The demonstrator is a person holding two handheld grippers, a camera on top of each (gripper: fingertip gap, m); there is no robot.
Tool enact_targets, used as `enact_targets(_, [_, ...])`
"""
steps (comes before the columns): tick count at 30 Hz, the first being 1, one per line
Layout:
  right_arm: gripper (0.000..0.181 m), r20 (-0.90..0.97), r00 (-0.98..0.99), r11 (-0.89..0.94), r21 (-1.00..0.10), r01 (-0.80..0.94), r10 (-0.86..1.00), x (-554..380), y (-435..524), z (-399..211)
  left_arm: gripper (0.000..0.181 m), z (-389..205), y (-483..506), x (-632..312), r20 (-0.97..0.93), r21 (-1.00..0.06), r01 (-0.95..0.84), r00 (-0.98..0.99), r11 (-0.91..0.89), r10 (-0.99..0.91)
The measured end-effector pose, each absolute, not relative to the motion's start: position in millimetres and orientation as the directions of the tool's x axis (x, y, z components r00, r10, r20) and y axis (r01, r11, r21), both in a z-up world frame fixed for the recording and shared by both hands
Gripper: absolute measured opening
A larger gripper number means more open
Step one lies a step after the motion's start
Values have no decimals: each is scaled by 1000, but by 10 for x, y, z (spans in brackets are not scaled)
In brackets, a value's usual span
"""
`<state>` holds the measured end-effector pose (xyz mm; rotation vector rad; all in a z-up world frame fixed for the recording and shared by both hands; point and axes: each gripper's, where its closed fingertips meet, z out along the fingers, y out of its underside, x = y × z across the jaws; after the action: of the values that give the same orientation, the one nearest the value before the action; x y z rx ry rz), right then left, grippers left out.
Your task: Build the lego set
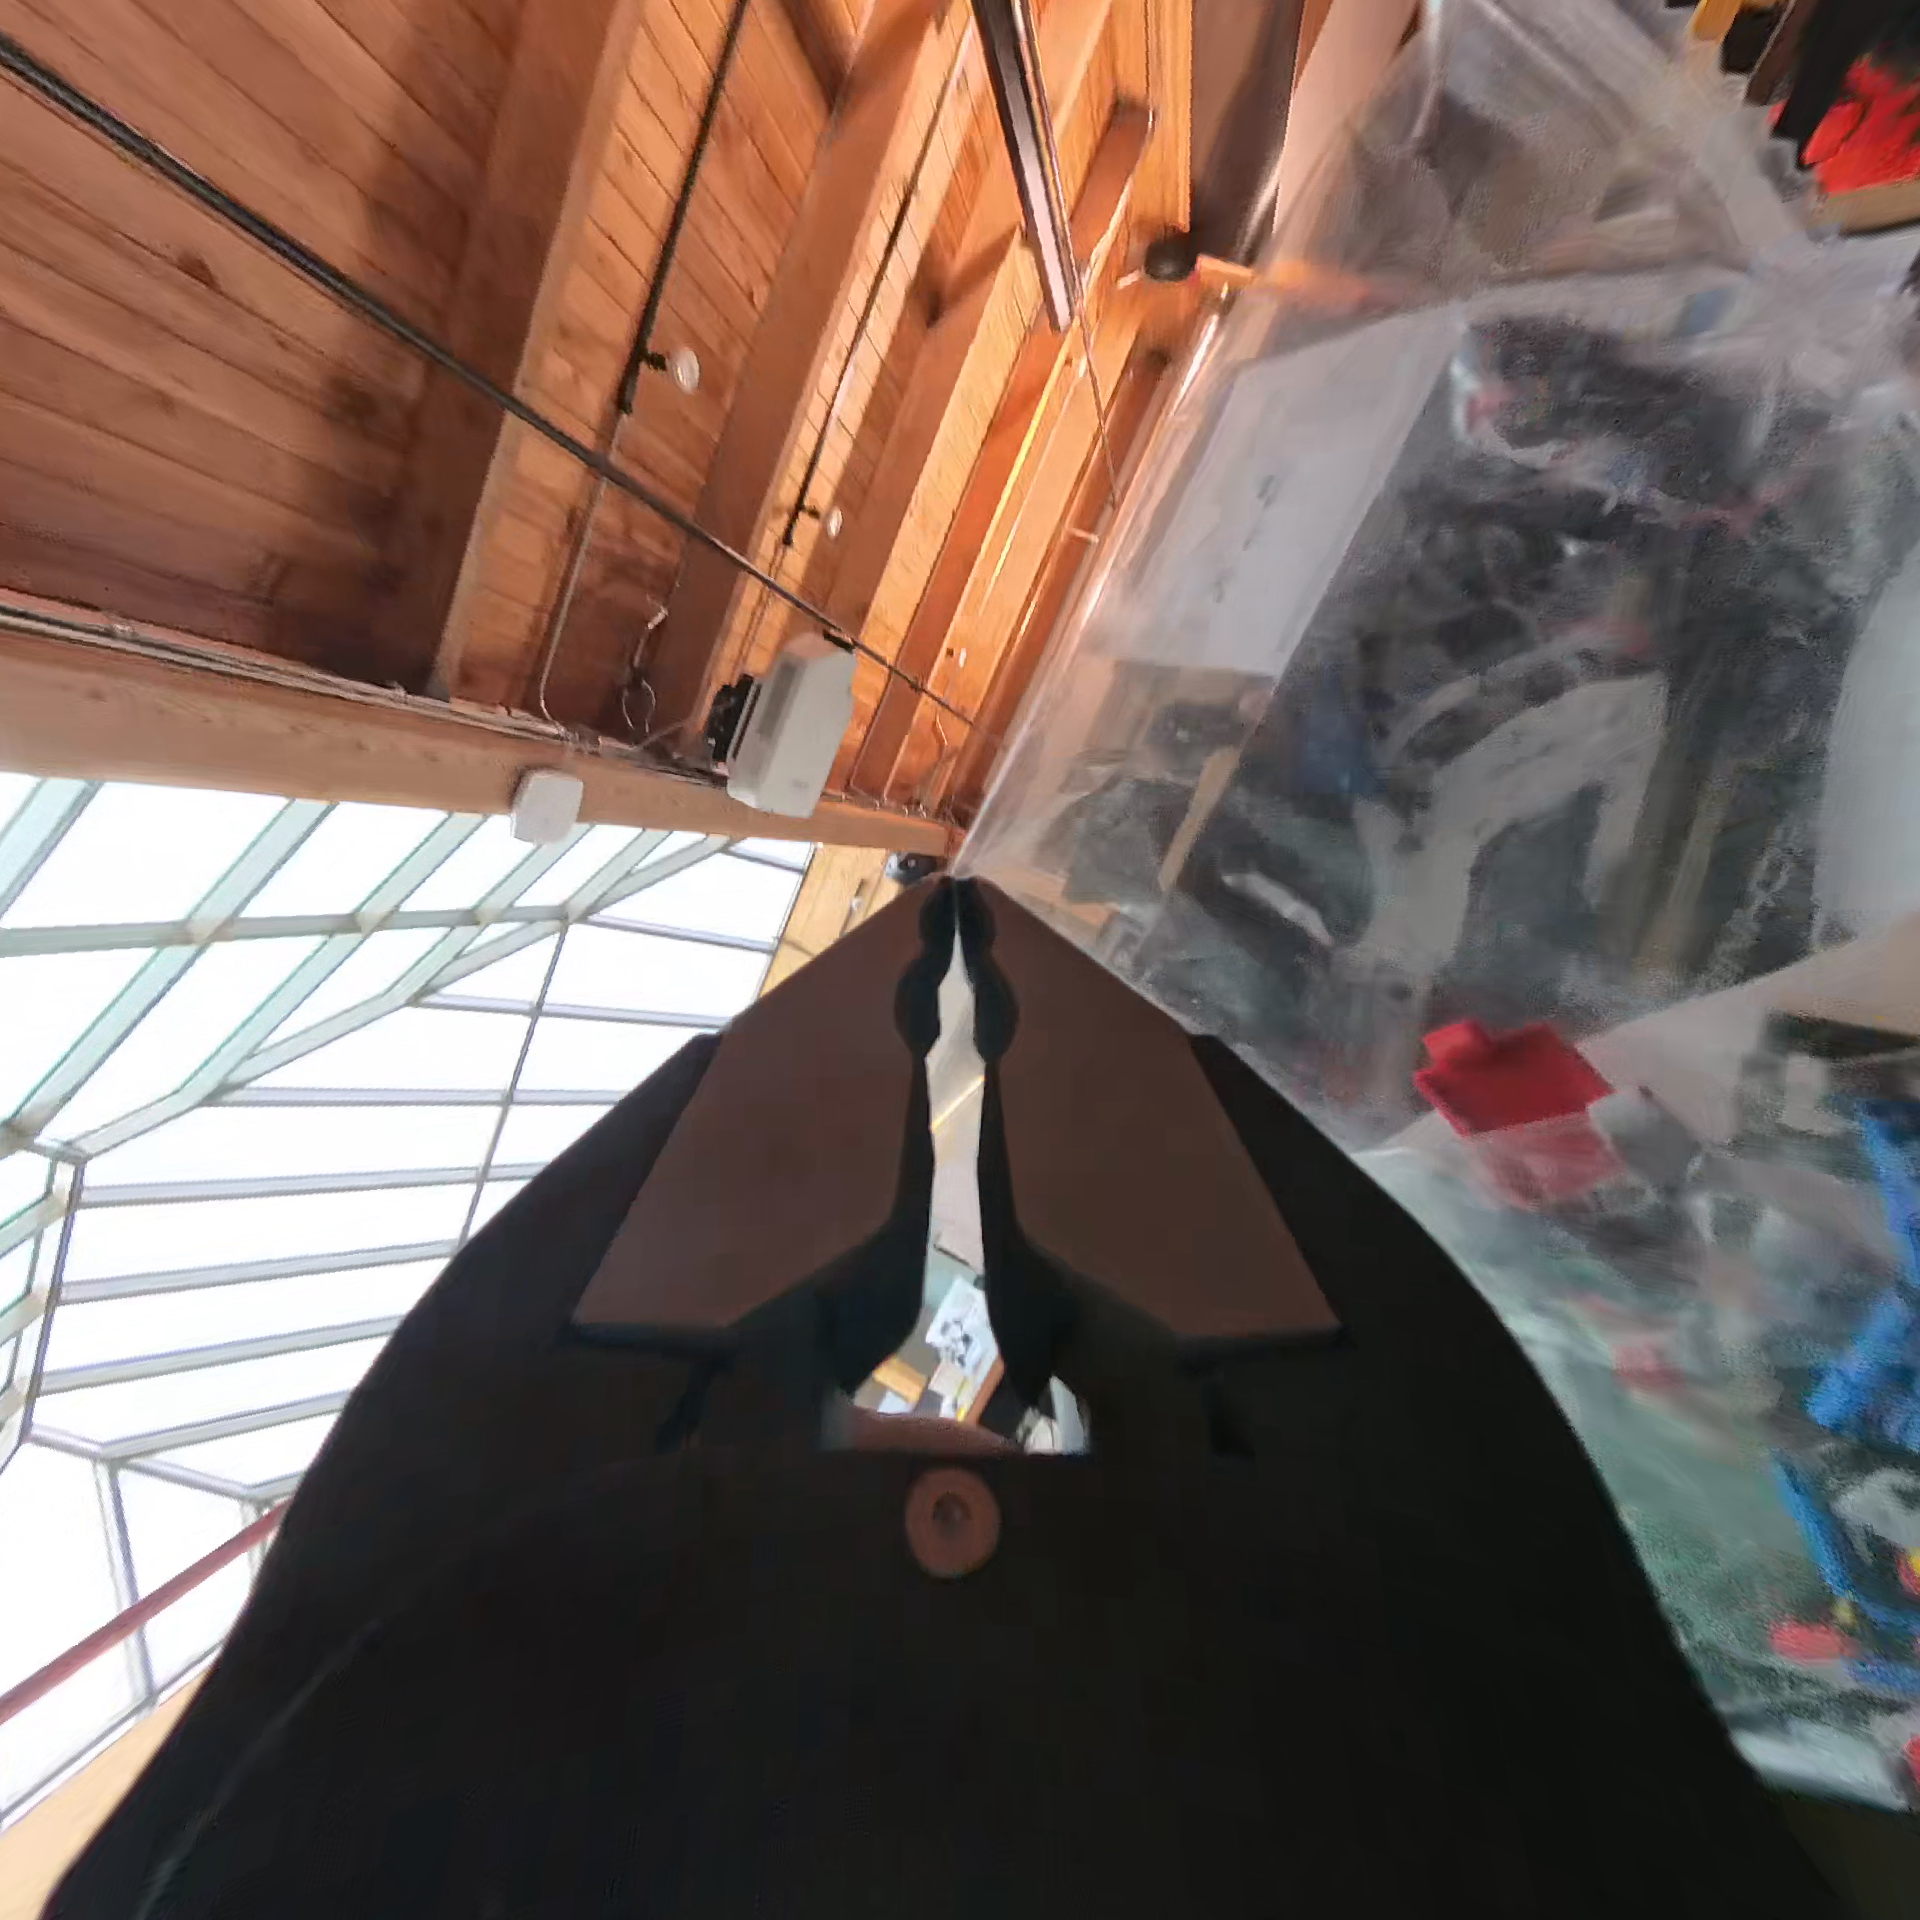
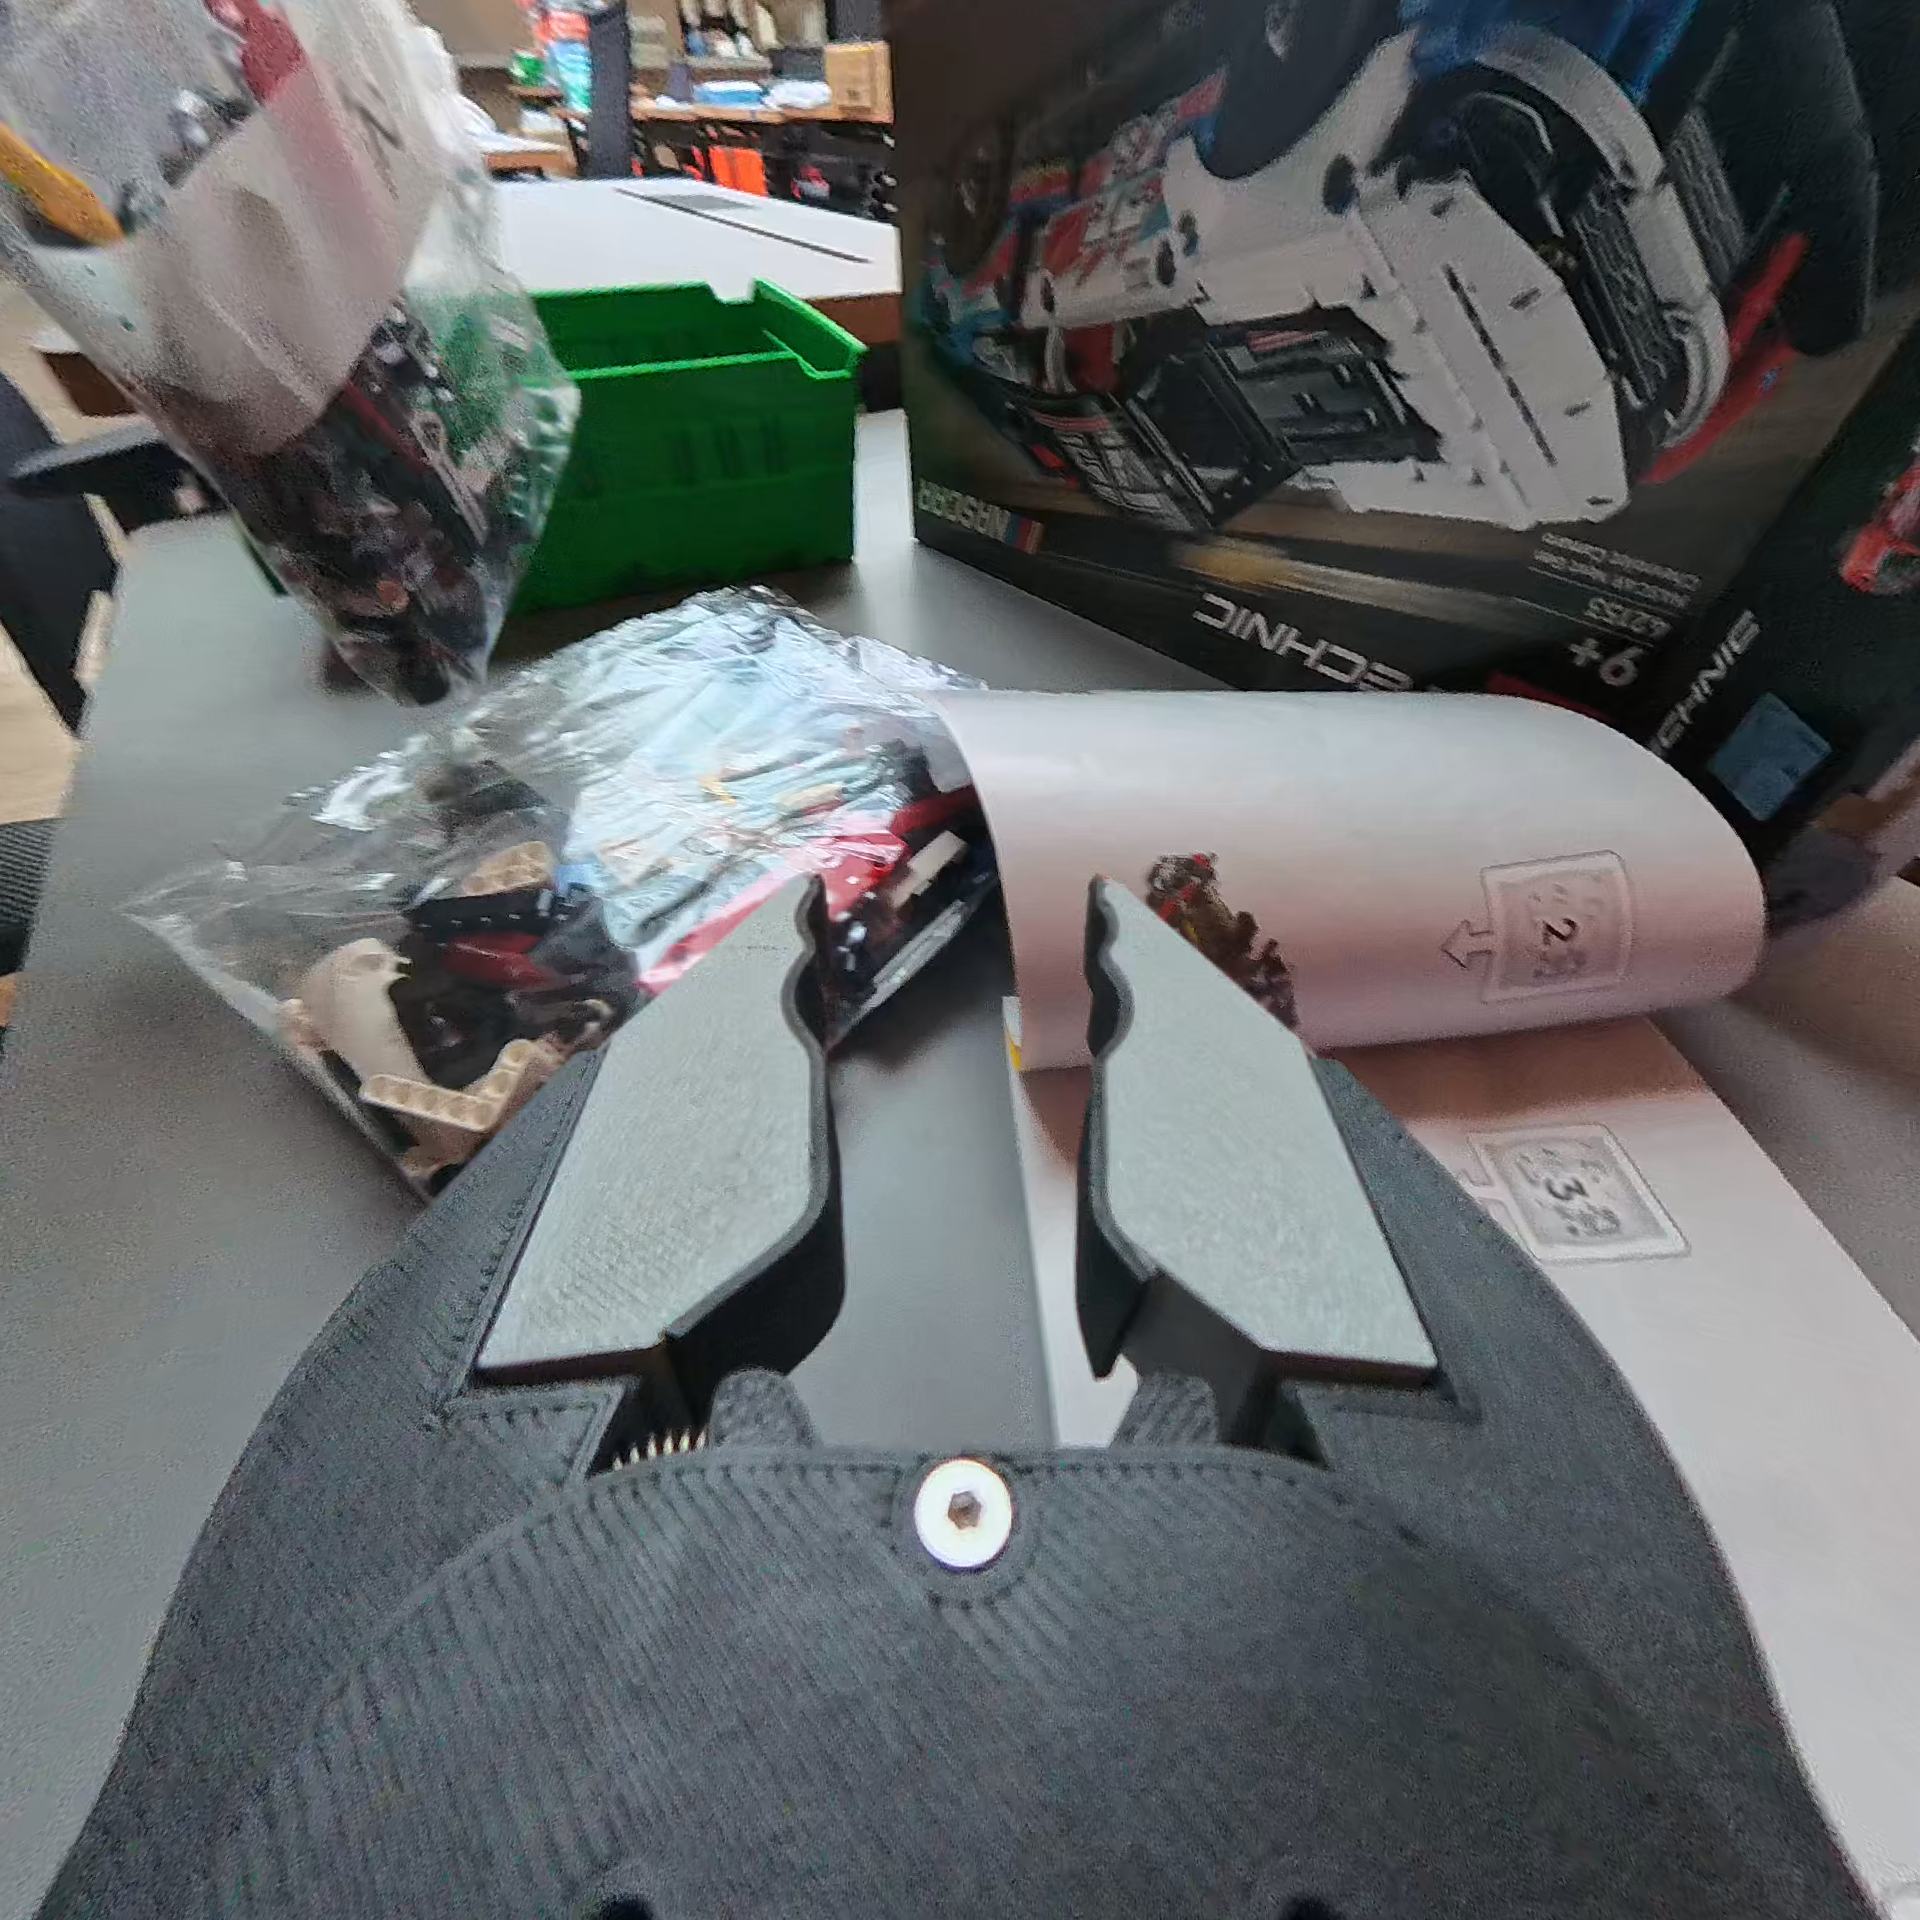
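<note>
My left gripper (image 1: 954, 891) is shut on a corner of a clear plastic bag of lego parts (image 1: 1455, 727) and holds it up in the air, pointing at the ceiling. The same bag hangs at the upper left of the right wrist view (image 2: 343, 416), above the table. My right gripper (image 2: 951, 914) is open and empty, low over the grey table (image 2: 208, 1247). Just beyond its fingertips lie a second clear bag of parts (image 2: 582, 873) and the open instruction booklet (image 2: 1351, 862) with a curled page.
The lego set box (image 2: 1403, 343) stands at the back right of the table. A green bin (image 2: 696, 436) stands behind the bags. Shelves and tables fill the room behind. A wooden ceiling (image 1: 416, 312) and a glass roof (image 1: 312, 1039) are overhead. One gripper's finger ends stand about 30 centimetres off the other's.
</note>
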<state>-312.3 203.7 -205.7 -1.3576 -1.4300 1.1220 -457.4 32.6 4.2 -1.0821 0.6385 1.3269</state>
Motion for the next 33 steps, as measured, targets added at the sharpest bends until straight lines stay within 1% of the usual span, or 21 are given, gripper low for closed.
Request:
enact_targets(3, [47, -33, -151, -6, -984, 180, 988, -3118, 1860, -1940, 0, 76, 316, -4340, -873, -253, -967, 231, 6, 430])
enact_targets(5, [48, -68, -226, -33, -987, 155, 972, -3107, 1746, -1887, 0, 131, 320, -4229, -857, -302, -950, 308, 82, 414])
enact_targets(7, [49, -130, -321, -86, -985, 148, 938, -3086, 1607, -1848, 0, 193, 298, -4043, -846, -318, -927, 371, 197, 382])
enact_targets(10, [51, -239, -453, -185, -970, 160, 859, -3045, 1415, -1790, 0, 302, 262, -3780, -831, -338, -884, 442, 323, 338])
enact_targets(13, [67, -377, -557, -301, -926, 228, 740, -3022, 1236, -1769, 0, 316, 255, -3490, -828, -373, -817, 507, 440, 241])
enact_targets(16, [83, -511, -637, -410, -856, 314, 578, -2995, 1058, -1716, 0, 304, 252, -3237, -839, -372, -776, 516, 510, 171])
enact_targets(18, [89, -564, -661, -441, -818, 368, 494, -2990, 953, -1710, 0, 319, 238, -3088, -847, -364, -755, 512, 545, 144])
enact_targets(21, [98, -608, -665, -438, -787, 433, 433, -3015, 823, -1765, 0, 412, 164, -2902, -838, -366, -706, 534, 606, 116])
enact_targets(23, [97, -633, -684, -446, -762, 469, 362, -2994, 730, -1743, 0, 464, 120, -2827, -824, -379, -669, 559, 639, 96])
enact_targets(26, [76, -612, -763, -475, -746, 467, 211, -2848, 625, -1525, 0, 399, 158, -2851, -822, -388, -679, 561, 624, 99])
enact_targets(28, [61, -605, -760, -455, -761, 462, 240, -2848, 617, -1551, 0, 341, 178, -2975, -795, -435, -672, 599, 599, 94])
enact_targets(30, [49, -571, -766, -459, -788, 411, 296, -2849, 686, -1532, 0, 282, 150, -3142, -771, -471, -671, 628, 572, 102])
enact_targets(31, [54, -563, -768, -485, -786, 383, 307, -2848, 745, -1482, 0, 261, 121, -3236, -758, -486, -674, 642, 556, 116])
enact_targets(32, [62, -565, -762, -520, -775, 360, 316, -2860, 818, -1438, 0, 236, 86, -3309, -743, -509, -666, 660, 545, 112])
enact_targets(33, [55, -570, -755, -555, -761, 337, 324, -2878, 900, -1398, 0, 197, 55, -3347, -734, -536, -651, 674, 538, 84])
